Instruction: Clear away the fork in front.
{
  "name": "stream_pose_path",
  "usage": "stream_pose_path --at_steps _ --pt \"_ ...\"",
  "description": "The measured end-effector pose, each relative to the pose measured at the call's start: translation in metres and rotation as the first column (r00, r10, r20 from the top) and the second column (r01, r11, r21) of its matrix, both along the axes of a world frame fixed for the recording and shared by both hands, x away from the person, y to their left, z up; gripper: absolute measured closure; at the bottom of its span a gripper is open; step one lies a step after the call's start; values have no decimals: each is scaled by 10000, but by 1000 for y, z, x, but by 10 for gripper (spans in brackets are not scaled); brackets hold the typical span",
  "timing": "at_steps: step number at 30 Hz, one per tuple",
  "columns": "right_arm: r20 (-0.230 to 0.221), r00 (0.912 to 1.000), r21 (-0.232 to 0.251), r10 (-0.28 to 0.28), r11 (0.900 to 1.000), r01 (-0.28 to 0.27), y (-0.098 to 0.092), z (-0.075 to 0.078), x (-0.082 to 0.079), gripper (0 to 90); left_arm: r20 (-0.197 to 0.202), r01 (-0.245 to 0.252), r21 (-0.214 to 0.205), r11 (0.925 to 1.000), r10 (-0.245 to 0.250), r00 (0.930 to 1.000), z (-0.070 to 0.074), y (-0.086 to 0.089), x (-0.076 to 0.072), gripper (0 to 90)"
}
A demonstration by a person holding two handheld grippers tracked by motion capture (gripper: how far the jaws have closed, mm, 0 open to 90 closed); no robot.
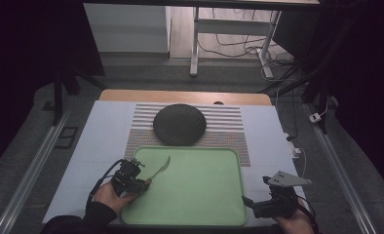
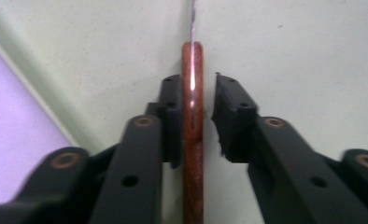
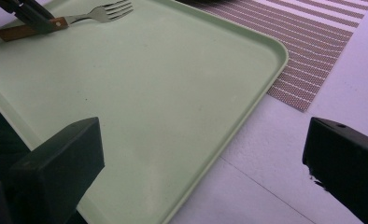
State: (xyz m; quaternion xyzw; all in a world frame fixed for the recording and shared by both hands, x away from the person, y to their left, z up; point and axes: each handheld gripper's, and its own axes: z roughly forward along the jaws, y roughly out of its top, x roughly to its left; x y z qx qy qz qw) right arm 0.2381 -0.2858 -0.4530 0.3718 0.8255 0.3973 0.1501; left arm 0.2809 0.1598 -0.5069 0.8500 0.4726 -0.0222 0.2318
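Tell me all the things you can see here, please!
Fork: one, silver with a brown wooden handle, on the tray's left side, between the left tool's jaws.
Tray: one, light green, near edge of the table.
Round mat: one, dark grey, behind the tray.
Striped placemat: one, brown and white, under the round mat.
Table cover: one, pale white-lilac.
Left tool: one, black, at the tray's left edge.
Right tool: one, black, jaws wide, at the tray's right edge.
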Motion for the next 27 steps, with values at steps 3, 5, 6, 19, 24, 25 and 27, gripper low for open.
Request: stream_pose_path --at_steps 3,5,6,19,24,25,27 --pt "-19 10000 -24 -22 10000 22 0 0 0 0 478 290 -343 9990 -273 9985 11 3 5 670" --pt "-48 10000 -37 -29 10000 29 0 0 1 0 580 303 -430 9986 -278 9979 14 4 7 694" --pt "-52 10000 -40 -29 10000 29 0 0 1 0 733 360 -517 9980 -322 9968 18 5 12 706" --pt "-166 9998 -155 65 9999 -67 1 -1 2 0 1258 920 -660 9936 -832 9886 26 -3 39 882" --pt "-190 9998 -214 100 9997 -104 2 -2 2 0 1368 1071 -743 9915 -963 9859 25 -7 50 883" --pt "-203 9997 -220 102 9997 -107 2 -2 2 0 1375 1100 -784 9908 -985 9856 24 -8 52 883" --pt "-231 9997 -243 105 9996 -111 2 -2 2 0 1428 1158 -825 9898 -1033 9843 22 -10 57 883"
